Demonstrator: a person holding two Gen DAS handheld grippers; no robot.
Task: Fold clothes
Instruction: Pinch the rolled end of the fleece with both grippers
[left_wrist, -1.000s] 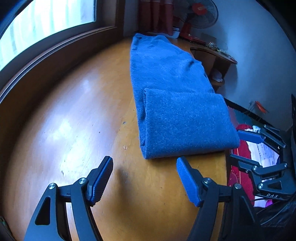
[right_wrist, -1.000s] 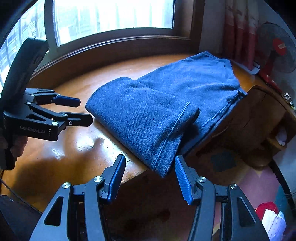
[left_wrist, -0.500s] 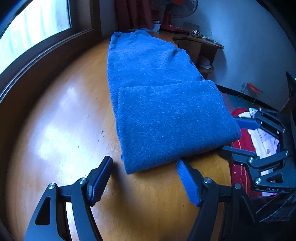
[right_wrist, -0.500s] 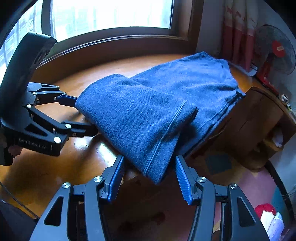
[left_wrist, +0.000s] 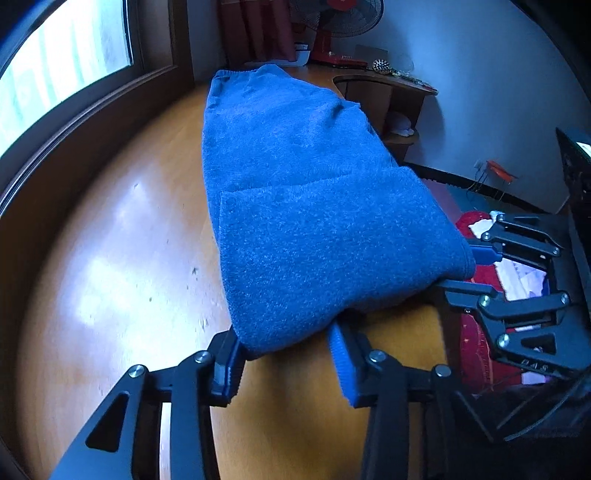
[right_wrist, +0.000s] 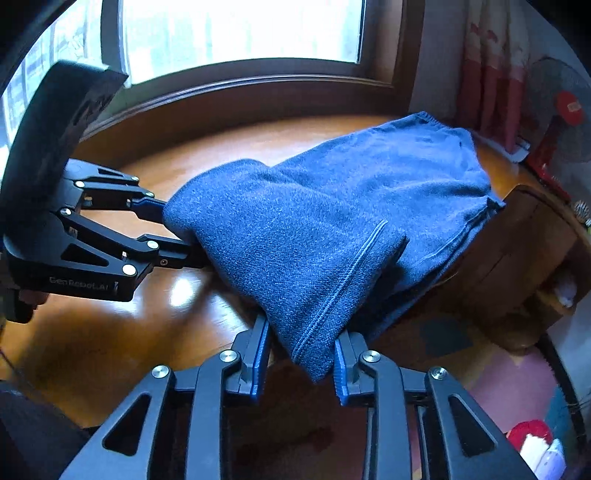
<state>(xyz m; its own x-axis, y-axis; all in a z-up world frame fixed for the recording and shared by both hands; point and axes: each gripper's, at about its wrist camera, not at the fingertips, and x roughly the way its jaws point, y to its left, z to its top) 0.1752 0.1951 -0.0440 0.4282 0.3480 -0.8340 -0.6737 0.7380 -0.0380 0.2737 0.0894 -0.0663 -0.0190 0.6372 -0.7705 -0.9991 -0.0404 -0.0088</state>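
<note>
Item: blue garment (left_wrist: 310, 221), knitted, part-folded. It lies along the right side of the wooden worktop (left_wrist: 122, 258); the near end is doubled over, and its right corner hangs past the worktop edge.

Left tool (left_wrist: 286, 354): my jaws stand apart, straddling the near left corner of the folded end. Cloth lies between them but is not pinched.

Right tool (right_wrist: 301, 356): my jaws stand apart on either side of the hanging seamed corner, not clamped as far as I can tell.

Risks, as I judge them: closing too shallow may catch only the top layer, so the fold opens when lifted. Uneven pulls from my two tools would skew the next fold. The overhanging side could drag the whole garment off the edge.

Surroundings: window (right_wrist: 240, 33) behind the worktop; curtain (right_wrist: 491, 66) and red fan (right_wrist: 565, 110) at the far end; a low wooden shelf (right_wrist: 524, 254) to the right, below the edge; red cloth on the floor (left_wrist: 476, 236).

Obstructions: nothing lies on the garment. My tools sit close together at the near end and could collide.
</note>
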